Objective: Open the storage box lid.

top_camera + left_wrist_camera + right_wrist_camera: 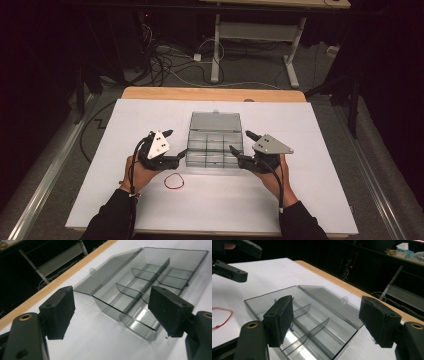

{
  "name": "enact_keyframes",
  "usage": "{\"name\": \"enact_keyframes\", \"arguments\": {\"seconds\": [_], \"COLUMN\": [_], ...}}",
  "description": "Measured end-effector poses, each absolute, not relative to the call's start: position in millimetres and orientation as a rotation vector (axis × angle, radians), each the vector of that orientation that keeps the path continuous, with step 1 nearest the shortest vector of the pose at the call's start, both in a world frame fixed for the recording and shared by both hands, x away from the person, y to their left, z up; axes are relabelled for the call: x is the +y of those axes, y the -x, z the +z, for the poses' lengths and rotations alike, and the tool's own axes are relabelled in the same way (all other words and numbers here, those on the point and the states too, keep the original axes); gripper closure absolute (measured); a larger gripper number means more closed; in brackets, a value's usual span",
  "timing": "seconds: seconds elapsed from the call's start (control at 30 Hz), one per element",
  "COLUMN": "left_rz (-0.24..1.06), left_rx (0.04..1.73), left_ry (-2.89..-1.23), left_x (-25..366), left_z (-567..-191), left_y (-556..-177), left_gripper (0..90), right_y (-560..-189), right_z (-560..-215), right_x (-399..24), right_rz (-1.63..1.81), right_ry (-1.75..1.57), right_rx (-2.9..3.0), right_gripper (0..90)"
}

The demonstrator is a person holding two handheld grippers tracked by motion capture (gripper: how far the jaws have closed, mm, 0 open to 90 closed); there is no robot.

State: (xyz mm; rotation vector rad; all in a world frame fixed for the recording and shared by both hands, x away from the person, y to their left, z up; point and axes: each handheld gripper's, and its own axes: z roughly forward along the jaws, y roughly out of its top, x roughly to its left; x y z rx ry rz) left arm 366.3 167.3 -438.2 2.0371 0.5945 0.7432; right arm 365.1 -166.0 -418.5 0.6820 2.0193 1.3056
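A clear plastic organizer box [214, 147] sits on the white desk [125, 125] right in the middle, and both grippers flank it. The left gripper [171, 146] is at the box's 9 o'clock, just beside its left wall, with its fingers [58, 311] spread wide and nothing between them. In the left gripper view the box lies ahead of the fingers and toward the right one, apart from both pads. The right gripper [242, 141] is at the box's 3 o'clock, close to the right wall, fingers [279, 320] likewise wide apart and not pressing on anything. In the right gripper view the box's near corner lies low between the two fingers, though I cannot tell whether the left pad touches the wall.

The lid [216, 121] is swung fully open and lies flat on the desk at the box's 12 o'clock, hinged along the far edge, a small latch tab at its outer rim. Inside, thin dividers [150, 275] split the box into compartments, and each one I can see holds nothing.

A red rubber band [174, 181] lies loose on the desk at about 7 o'clock from the box, near the left hand [141, 172] and apart from the box.
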Motion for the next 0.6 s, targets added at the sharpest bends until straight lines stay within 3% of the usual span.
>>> {"name": "enact_keyframes", "arguments": {"seconds": [0.6], "left_rz": [0.769], "left_rx": [0.538], "left_ry": [-2.054], "left_x": [191], "left_z": [-445], "left_y": [-320], "left_gripper": [21.2], "right_y": [-334], "right_z": [-417], "right_x": [-164], "right_rz": [1.326], "right_ry": [-0.578], "right_rx": [2.104], "right_gripper": [29.4]}}
